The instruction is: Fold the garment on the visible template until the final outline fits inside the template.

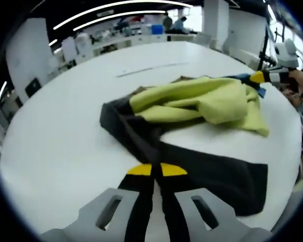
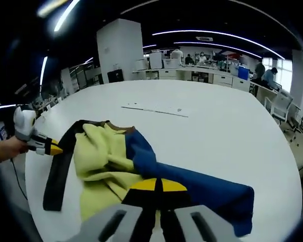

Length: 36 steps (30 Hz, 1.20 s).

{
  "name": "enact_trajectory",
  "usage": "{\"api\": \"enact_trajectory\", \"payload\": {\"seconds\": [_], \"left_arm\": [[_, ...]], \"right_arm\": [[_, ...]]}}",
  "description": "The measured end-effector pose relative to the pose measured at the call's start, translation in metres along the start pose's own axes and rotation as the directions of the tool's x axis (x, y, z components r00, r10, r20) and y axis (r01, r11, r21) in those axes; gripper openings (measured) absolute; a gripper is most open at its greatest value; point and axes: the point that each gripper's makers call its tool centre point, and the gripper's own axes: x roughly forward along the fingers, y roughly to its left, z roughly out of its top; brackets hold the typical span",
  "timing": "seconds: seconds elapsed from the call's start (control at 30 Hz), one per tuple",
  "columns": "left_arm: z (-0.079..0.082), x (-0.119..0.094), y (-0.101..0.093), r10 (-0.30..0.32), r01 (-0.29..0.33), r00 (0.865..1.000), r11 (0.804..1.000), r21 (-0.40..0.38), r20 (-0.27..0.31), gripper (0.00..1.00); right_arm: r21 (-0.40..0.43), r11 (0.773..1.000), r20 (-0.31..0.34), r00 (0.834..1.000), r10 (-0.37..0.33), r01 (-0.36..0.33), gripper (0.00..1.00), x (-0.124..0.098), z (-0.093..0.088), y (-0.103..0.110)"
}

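Note:
A garment lies crumpled on the white table (image 1: pixel 60 136). It has a yellow-green part (image 1: pixel 201 98), a dark grey part (image 1: pixel 211 174) and a blue part (image 2: pixel 201 189). My left gripper (image 1: pixel 156 170) is shut on the near edge of the dark part. In the right gripper view it comes in from the left (image 2: pixel 54 148), held by a hand, at the end of the dark band (image 2: pixel 60 171). My right gripper (image 2: pixel 158 185) is shut on the blue fabric, and it shows in the left gripper view at the far right (image 1: pixel 257 77). The yellow-green fabric (image 2: pixel 98 154) bunches between them.
A thin pale strip (image 1: pixel 151 68) (image 2: pixel 156 109) lies flat on the table beyond the garment. Benches with people stand at the back (image 2: pixel 201 70), a white pillar (image 2: pixel 120 50) at the left, and chairs (image 2: pixel 280 108) by the table's right edge.

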Motion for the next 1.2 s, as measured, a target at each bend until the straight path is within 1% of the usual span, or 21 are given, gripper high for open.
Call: {"api": "enact_trajectory", "payload": {"seconds": [0.07, 0.13, 0.17, 0.3, 0.33, 0.43, 0.63, 0.73, 0.77, 0.9, 1.07, 1.1, 1.2], "left_arm": [[0.000, -0.001, 0.011, 0.010, -0.010, 1.000, 1.000, 0.007, -0.003, 0.01], [0.000, -0.002, 0.027, 0.038, -0.038, 0.999, 0.999, 0.015, -0.011, 0.01], [0.001, -0.001, 0.033, 0.043, -0.043, 0.999, 0.999, 0.012, -0.012, 0.01], [0.004, 0.001, 0.054, 0.066, -0.066, 0.998, 0.998, 0.007, -0.020, 0.01], [0.005, 0.003, 0.060, 0.071, -0.071, 0.997, 0.997, 0.006, -0.022, 0.01], [0.008, 0.008, 0.072, 0.074, -0.074, 0.997, 0.997, -0.016, -0.026, 0.00], [0.015, 0.018, 0.085, 0.080, -0.080, 0.996, 0.997, -0.010, -0.034, 0.00], [0.020, 0.026, 0.093, 0.083, -0.083, 0.996, 0.996, -0.006, -0.038, 0.00], [0.021, 0.028, 0.095, 0.084, -0.085, 0.996, 0.996, -0.004, -0.039, 0.00], [0.026, 0.035, 0.102, 0.091, -0.091, 0.995, 0.996, 0.006, -0.045, 0.00], [0.030, 0.040, 0.114, 0.104, -0.104, 0.993, 0.995, 0.001, -0.047, 0.00], [0.030, 0.041, 0.117, 0.111, -0.111, 0.993, 0.994, -0.002, -0.049, 0.00], [0.033, 0.045, 0.125, 0.123, -0.124, 0.991, 0.992, -0.012, -0.054, 0.01]], "right_arm": [[0.006, 1.000, 0.000, 1.000, -0.010, 0.010, 0.00, 0.001, 0.004, -0.005], [0.005, 1.000, -0.004, 1.000, -0.023, 0.023, 0.00, 0.004, 0.007, -0.011], [0.007, 1.000, -0.006, 1.000, -0.030, 0.030, 0.00, 0.005, 0.008, -0.014], [0.027, 0.998, -0.010, 0.998, -0.056, 0.056, 0.00, 0.012, 0.013, -0.028], [0.041, 0.997, -0.018, 0.998, -0.061, 0.061, 0.00, 0.014, 0.013, -0.032], [0.040, 0.997, -0.039, 0.997, -0.070, 0.072, 0.00, 0.018, 0.013, -0.040], [0.051, 0.993, -0.076, 0.992, -0.100, 0.104, 0.00, 0.029, 0.010, -0.059], [0.054, 0.992, -0.084, 0.991, -0.108, 0.112, 0.00, 0.034, 0.010, -0.065], [0.051, 0.991, -0.090, 0.989, -0.117, 0.122, 0.00, 0.036, 0.009, -0.070], [0.089, 0.985, -0.101, 0.985, -0.140, 0.149, 0.00, 0.039, 0.008, -0.081], [0.087, 0.979, -0.112, 0.979, -0.172, 0.182, 0.00, 0.041, 0.010, -0.096], [0.094, 0.978, -0.113, 0.978, -0.177, 0.188, 0.00, 0.041, 0.010, -0.098], [0.163, 0.964, -0.124, 0.974, -0.191, 0.210, 0.00, 0.042, 0.006, -0.107]]}}
